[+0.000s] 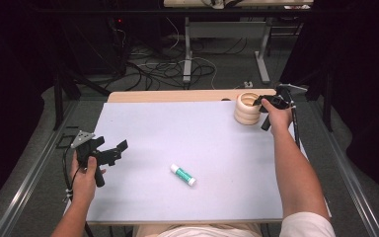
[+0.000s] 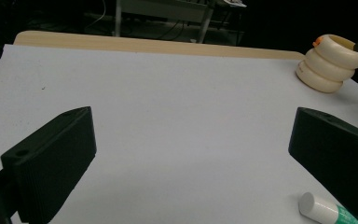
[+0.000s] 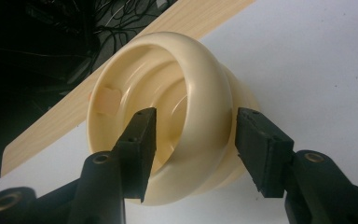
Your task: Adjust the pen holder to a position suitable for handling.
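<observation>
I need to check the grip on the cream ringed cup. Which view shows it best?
The right gripper view: the cup looms large, its rim wall between the open right gripper fingers, one inside, one outside. The high view shows it small at the far right; the left gripper view shows it far off, top right.

The left gripper [image 2: 191,154] is held low over the white board [image 2: 177,107], its two black jaws spread wide with nothing between them. A cream ribbed cup [image 2: 332,63] is seen at the far right, with an orange piece at its rim. A white-capped glue stick [image 2: 328,210] is partly hidden behind the right jaw, near the bottom. A wooden table edge [image 2: 158,45] is seen beyond the board.
</observation>
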The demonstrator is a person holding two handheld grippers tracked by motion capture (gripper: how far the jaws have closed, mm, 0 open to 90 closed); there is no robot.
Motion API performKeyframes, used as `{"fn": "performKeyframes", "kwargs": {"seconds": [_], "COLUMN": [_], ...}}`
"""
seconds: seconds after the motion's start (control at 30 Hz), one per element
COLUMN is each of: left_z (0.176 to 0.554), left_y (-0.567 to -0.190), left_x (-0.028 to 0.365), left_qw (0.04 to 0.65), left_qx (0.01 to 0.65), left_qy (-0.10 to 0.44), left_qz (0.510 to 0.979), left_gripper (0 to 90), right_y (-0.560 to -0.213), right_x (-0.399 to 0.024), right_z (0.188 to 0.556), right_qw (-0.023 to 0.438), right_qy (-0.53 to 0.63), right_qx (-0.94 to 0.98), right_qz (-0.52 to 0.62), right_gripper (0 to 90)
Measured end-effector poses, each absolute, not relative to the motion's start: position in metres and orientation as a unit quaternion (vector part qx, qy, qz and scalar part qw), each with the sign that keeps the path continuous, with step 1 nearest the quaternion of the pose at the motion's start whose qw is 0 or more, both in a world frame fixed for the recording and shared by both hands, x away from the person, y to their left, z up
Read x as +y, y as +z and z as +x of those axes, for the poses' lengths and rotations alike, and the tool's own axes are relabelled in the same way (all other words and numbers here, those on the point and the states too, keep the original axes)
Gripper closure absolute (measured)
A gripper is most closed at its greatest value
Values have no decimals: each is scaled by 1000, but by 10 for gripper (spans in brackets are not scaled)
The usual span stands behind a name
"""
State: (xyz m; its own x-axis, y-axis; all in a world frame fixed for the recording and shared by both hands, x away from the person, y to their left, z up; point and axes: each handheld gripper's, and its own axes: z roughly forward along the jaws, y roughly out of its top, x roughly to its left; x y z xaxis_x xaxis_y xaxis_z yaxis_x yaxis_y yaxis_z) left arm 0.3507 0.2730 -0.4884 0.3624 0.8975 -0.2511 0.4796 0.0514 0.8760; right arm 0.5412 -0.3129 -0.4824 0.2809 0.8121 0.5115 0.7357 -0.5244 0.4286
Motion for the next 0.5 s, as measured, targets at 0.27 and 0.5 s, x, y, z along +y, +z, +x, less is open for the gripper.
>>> {"fn": "performKeyframes", "kwargs": {"seconds": [0.27,0.5], "left_z": [351,351], "left_y": [-488,-488], "left_x": [273,273], "left_qw": [502,501], "left_qx": [525,523], "left_qy": [208,211], "left_qz": [655,656], "left_gripper": [5,5], "right_y": [-490,-490], "right_x": [-312,-314], "right_z": [544,543], "right_qw": [40,31], "right_qy": [385,390], "right_qx": [449,438], "right_qz": [805,810], "right_gripper": [532,571]}}
